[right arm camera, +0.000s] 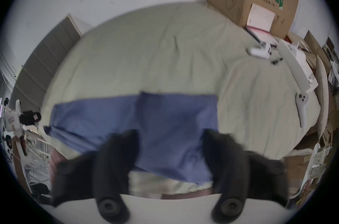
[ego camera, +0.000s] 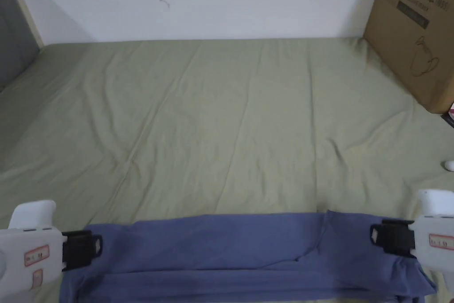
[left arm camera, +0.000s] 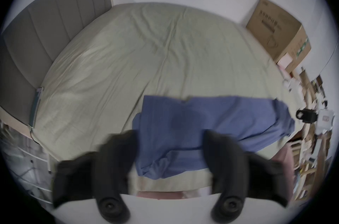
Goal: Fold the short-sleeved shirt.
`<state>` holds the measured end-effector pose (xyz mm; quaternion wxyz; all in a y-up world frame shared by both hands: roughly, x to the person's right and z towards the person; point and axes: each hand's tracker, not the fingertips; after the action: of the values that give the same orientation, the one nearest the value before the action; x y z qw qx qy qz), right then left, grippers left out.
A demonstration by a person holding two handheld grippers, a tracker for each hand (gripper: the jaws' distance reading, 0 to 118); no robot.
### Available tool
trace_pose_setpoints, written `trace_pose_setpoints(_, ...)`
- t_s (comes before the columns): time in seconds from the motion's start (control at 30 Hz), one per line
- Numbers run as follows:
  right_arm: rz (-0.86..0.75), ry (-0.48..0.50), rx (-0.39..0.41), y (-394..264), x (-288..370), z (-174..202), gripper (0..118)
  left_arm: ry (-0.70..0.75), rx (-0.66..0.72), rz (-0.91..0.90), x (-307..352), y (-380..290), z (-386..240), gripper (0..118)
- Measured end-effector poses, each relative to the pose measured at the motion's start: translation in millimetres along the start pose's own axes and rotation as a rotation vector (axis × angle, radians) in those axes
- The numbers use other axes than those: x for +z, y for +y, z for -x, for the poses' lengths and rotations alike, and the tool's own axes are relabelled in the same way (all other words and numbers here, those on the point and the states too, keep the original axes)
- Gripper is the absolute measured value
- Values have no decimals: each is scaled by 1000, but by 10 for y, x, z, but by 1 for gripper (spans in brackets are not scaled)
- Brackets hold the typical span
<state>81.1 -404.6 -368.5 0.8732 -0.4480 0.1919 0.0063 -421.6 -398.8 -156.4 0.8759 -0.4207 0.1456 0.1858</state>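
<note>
The blue short-sleeved cotton shirt lies on the bed w/ the pale green sheet, at the bed's near edge, already doubled into a long flat band running left-right; a loose flap shows toward its right end. Fabric looks thin, light, floppy, prob. a bit clingy on the sheet: it won't hold shape if lifted by one point, so best taken at the two short ends, pinching all layers together at the corners, lifting evenly so the layers don't slide apart. Left tool sits just at the shirt's left end, right tool at its right end, both roughly level, pointing inward toward each other across the shirt. In each gripper view the jaws stand spread wide w/ blue cloth seen between them but not pinched: left tool, right tool. A brown cardboard box stands far beyond the shirt's right end, against the wall. Judgement: next is likely a grab at both ends for a crosswise fold.
</note>
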Motion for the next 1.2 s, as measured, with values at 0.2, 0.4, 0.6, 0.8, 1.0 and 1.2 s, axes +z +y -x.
trace_pose_setpoints(0.2, -100, 5, 33, -30, -56, 641, 0, 12, 14, 23, -70, -199, 73, 0)
trace_pose_setpoints(0.4, -74, 127, 11, -33, -312, 1017, 0, 14, 189, 7, -127, -269, 423, 38)
trace_pose_setpoints(0.6, -1, 154, 85, -119, -511, 1316, 0, -116, 349, 58, -493, -350, 775, 112)
trace_pose_setpoints(0.8, 69, 175, 80, -212, -672, 1311, 0, -176, 473, 135, -1025, -484, 852, 110)
trace_pose_setpoints(1.0, 113, 172, 65, -250, -760, 1208, 0, -18, 445, 109, -854, -436, 869, 9)
trace_pose_setpoints(1.2, 123, 164, 10, -282, -757, 1054, 0, -89, 378, 105, -707, -311, 580, 8)
